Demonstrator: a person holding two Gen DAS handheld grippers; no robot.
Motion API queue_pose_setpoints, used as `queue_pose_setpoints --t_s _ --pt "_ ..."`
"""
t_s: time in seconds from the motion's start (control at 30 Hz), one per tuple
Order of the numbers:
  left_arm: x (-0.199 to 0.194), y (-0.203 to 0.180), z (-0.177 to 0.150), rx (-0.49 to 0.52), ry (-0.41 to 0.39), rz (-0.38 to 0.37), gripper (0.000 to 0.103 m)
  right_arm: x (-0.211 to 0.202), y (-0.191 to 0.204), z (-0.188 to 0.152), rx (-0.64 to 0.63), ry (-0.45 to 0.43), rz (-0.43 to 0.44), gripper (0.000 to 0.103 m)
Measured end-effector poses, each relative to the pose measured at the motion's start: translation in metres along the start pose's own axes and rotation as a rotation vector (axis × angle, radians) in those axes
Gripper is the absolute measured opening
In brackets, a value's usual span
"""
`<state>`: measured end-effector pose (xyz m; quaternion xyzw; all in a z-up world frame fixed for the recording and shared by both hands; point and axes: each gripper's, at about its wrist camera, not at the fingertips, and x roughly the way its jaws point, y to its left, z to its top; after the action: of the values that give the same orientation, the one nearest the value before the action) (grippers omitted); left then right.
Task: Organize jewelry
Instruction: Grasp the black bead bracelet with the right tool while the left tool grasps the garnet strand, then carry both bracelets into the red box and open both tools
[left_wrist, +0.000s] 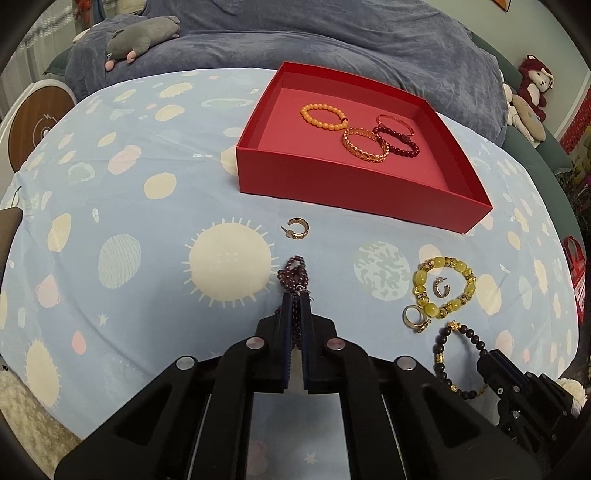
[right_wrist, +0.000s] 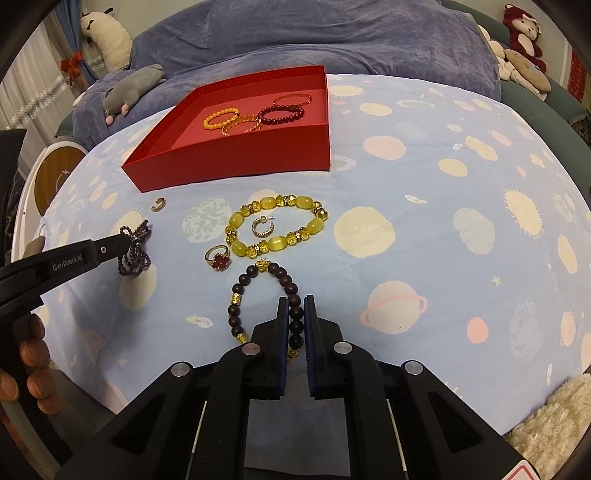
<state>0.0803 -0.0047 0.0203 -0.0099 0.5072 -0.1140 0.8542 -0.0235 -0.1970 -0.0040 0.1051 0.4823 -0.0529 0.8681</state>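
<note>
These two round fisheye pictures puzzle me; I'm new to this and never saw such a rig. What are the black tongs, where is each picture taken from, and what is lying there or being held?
No robot here: a person holds a two-finger gripper in each hand, and each gripper carries a camera looking forward along its fingers. One picture is from the left gripper, one from the right gripper.

The left one is shut on a small purple bead strand, which hangs off the cloth. The right one is closed around a dark wooden bead bracelet lying on the cloth.

On the planet-print cloth also lie a yellow bead bracelet with a hoop earring inside it, a red-stone ring and another hoop earring. The red box already holds four bracelets.
</note>
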Motion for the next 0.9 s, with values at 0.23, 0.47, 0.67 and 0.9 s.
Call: queue_pose_setpoints --t_s 0.23,0.47,0.67,0.9 --pt "-0.012 0.008 -0.002 -0.008 -0.015 -0.003 0.003 -0.013 0.002 0.007 -0.002 -0.024 0.003 0.008" --pt "-0.017 0.024 -0.01 -0.039 -0.01 -0.001 0.003 -0.018 0.003 0.005 -0.002 -0.021 0.016 0.008" --pt "-0.031 0.024 -0.003 -0.03 -0.013 -0.007 0.003 -0.038 0.01 0.019 -0.009 -0.055 0.037 0.008" --pt "-0.054 0.009 0.018 0.021 -0.04 -0.032 0.003 -0.059 0.015 0.044 -0.02 -0.098 0.057 0.008"
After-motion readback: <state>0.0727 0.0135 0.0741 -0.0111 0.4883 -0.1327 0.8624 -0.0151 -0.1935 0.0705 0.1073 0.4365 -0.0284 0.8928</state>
